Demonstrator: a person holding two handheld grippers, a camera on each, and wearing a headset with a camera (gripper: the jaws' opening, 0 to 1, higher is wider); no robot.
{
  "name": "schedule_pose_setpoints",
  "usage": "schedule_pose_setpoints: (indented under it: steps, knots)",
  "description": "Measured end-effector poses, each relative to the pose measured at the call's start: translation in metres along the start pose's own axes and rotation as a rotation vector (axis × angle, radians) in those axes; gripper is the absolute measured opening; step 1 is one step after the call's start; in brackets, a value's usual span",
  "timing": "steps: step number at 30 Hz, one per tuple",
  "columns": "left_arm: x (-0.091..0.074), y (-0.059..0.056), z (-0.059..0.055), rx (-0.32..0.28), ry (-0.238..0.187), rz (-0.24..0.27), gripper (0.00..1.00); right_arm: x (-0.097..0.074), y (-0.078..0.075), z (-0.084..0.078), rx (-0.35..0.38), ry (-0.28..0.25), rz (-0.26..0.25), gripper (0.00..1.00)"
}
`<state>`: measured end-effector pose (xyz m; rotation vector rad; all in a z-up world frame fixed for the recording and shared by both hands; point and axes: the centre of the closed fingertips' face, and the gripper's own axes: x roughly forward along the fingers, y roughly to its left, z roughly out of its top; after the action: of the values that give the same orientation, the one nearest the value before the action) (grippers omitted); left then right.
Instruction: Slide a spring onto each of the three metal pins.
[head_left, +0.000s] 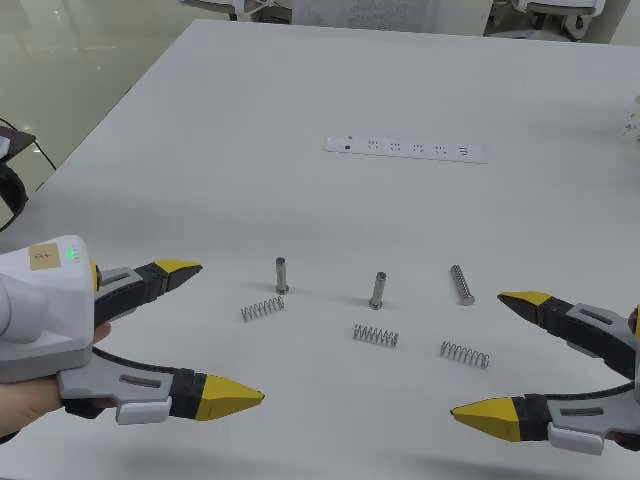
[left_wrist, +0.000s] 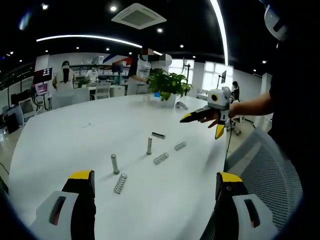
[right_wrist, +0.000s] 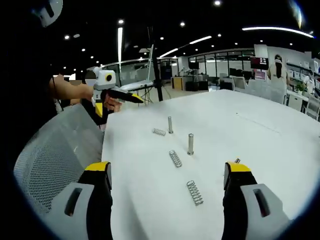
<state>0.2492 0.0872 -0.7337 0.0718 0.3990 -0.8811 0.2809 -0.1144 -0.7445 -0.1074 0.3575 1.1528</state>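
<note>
Three metal pins stand in a row on the white table (head_left: 300, 90): the left pin (head_left: 281, 275) and middle pin (head_left: 378, 290) are upright, the right pin (head_left: 462, 284) lies on its side. In front of each lies a loose spring: left (head_left: 262, 310), middle (head_left: 375, 335), right (head_left: 465, 354). My left gripper (head_left: 230, 332) hovers open at the lower left, short of the left spring (left_wrist: 120, 183). My right gripper (head_left: 476, 353) is open at the lower right, around the right spring (right_wrist: 194, 192) but above it. Neither holds anything.
A white power strip (head_left: 407, 148) lies further back on the table. A grey mesh chair (right_wrist: 55, 155) stands off the near table edge. A potted plant (left_wrist: 169, 84) and people are beyond the far end.
</note>
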Motion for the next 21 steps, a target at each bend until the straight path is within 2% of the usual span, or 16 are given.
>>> schedule_pose_setpoints:
  steps: [10,13,16,18,19,21]
  knots:
    - [0.003,-0.003,0.002,-0.005,-0.009,-0.012,0.98,0.000,0.005,-0.014,-0.032,0.049,0.024,0.94]
    - [0.004,-0.003,0.001,0.001,-0.008,-0.013,0.98,-0.001,0.003,-0.015,-0.027,0.045,0.023,0.94]
    - [0.005,-0.001,-0.006,0.001,-0.010,-0.015,0.98,-0.001,0.000,-0.020,-0.022,0.044,0.015,0.94]
    - [0.005,0.002,-0.015,0.001,0.019,-0.017,0.98,0.000,0.000,-0.026,-0.020,0.063,0.013,0.94]
    - [0.005,0.004,-0.020,0.020,0.039,-0.011,0.98,0.000,0.002,-0.030,-0.030,0.076,0.018,0.94]
    - [0.004,0.005,-0.021,0.018,0.045,-0.012,0.98,-0.001,0.005,-0.034,-0.031,0.088,0.027,0.93]
